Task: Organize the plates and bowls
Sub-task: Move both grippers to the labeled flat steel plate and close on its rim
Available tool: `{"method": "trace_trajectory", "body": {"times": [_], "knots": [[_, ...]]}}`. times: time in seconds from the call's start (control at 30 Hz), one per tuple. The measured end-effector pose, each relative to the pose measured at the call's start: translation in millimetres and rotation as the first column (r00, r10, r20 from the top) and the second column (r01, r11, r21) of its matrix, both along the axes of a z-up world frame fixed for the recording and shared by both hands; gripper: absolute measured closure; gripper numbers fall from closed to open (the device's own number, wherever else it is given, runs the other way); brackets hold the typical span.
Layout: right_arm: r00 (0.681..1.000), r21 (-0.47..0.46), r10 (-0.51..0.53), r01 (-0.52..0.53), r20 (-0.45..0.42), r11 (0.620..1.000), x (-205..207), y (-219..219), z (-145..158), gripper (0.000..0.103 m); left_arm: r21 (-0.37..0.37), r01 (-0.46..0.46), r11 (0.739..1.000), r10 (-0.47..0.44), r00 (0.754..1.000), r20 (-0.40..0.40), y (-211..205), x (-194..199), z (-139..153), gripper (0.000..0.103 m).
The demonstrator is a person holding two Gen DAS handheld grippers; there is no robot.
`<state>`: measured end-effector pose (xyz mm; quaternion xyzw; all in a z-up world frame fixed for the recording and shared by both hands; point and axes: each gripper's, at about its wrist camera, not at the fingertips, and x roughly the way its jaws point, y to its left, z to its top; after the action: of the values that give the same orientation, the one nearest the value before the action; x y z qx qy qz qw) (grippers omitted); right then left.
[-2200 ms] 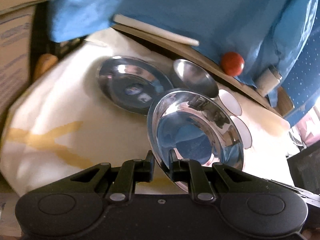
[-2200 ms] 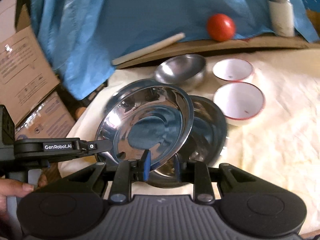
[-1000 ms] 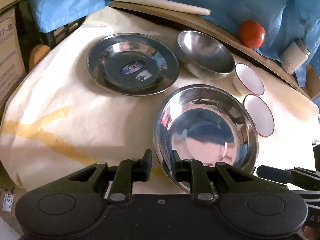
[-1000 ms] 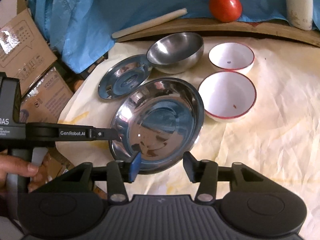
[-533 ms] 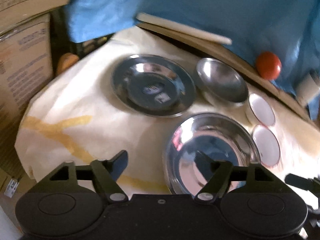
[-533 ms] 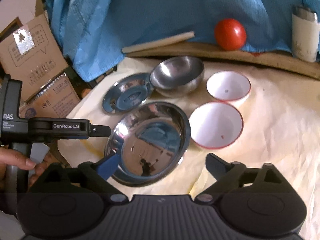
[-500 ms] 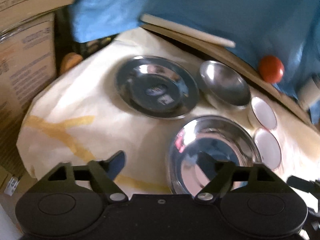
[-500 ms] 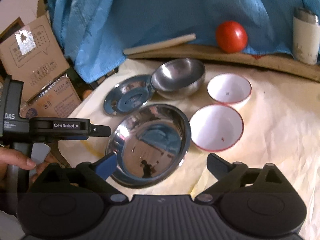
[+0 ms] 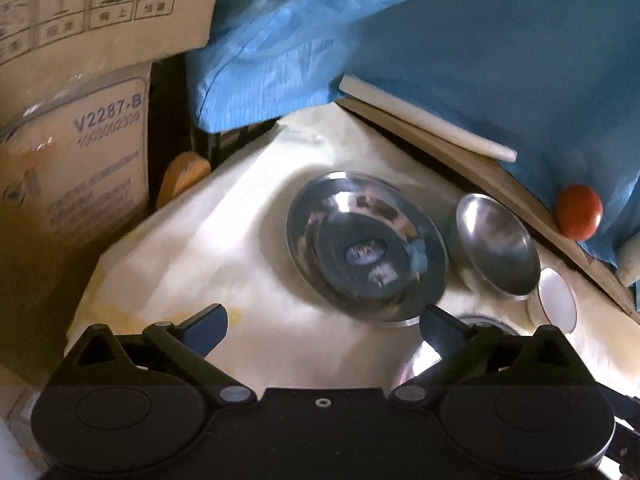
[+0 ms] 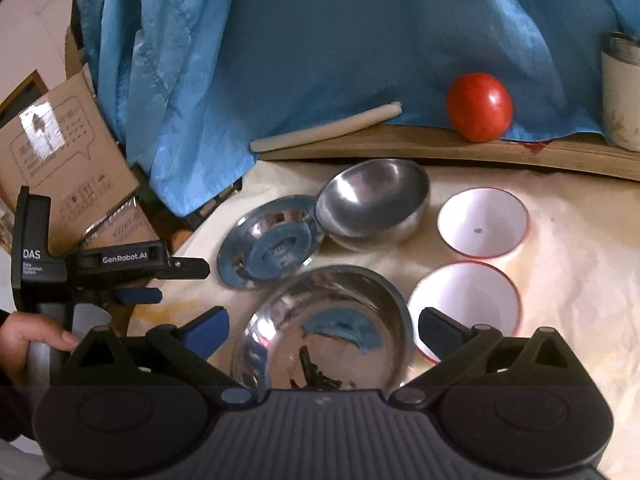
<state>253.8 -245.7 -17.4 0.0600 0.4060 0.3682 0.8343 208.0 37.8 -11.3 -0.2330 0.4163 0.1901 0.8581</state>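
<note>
A wide steel dish point(image 10: 340, 308) lies on the cream cloth, between the spread fingers of my right gripper point(image 10: 322, 328), which is open and touches nothing. Behind it sit a flat steel plate point(image 10: 272, 240) and a round steel bowl point(image 10: 372, 204). Two white red-rimmed bowls point(image 10: 482, 222) point(image 10: 466, 304) stand to the right. My left gripper point(image 9: 324, 320) has its jaws opening, nothing between them, and faces the steel plate point(image 9: 366, 252). Only an edge of the dish point(image 9: 416, 364) shows by its right finger. The left gripper point(image 10: 168, 280) is also in the right wrist view, left of the dish.
A red tomato point(image 10: 479, 106), a white stick point(image 10: 326, 132) and a white cup point(image 10: 620, 100) rest on a wooden board point(image 10: 440, 148) under blue cloth at the back. Cardboard boxes point(image 9: 72, 152) stand past the table's left edge. A hand point(image 10: 24, 340) holds the left gripper.
Both grippers let go of the wide steel dish, which now lies on the cloth. Both sets of jaws spread wide and drew back and up. The left view swung toward the plate.
</note>
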Motion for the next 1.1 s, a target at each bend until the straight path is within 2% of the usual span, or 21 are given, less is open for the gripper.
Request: {"method": "trace_trajectory", "body": {"times": [0.27,0.37,0.63,0.8,1.1], "knots": [[0.997,0.009,-0.066,0.066,-0.043,0.998,12,40,-5,0.000,-0.075,0.057,0.996,-0.059,0.998,-0.023,38,23,-20,0.001],[0.995,0.013,-0.085,0.086,-0.059,0.996,15,52,-9,0.000,-0.094,0.105,0.990,-0.109,0.993,-0.038,47,33,-28,0.001],[0.989,0.028,-0.126,0.129,-0.079,0.991,27,77,-16,0.001,-0.175,0.189,0.966,-0.192,0.981,0.001,66,50,-41,0.001],[0.985,0.036,-0.138,0.143,-0.107,0.989,40,88,-22,0.006,-0.165,0.249,0.954,-0.251,0.968,0.010,67,58,-46,0.001],[0.969,-0.005,-0.178,0.180,-0.169,0.984,63,102,-39,0.022,-0.138,0.299,0.944,-0.298,0.954,0.022,66,66,-49,0.004]]}}
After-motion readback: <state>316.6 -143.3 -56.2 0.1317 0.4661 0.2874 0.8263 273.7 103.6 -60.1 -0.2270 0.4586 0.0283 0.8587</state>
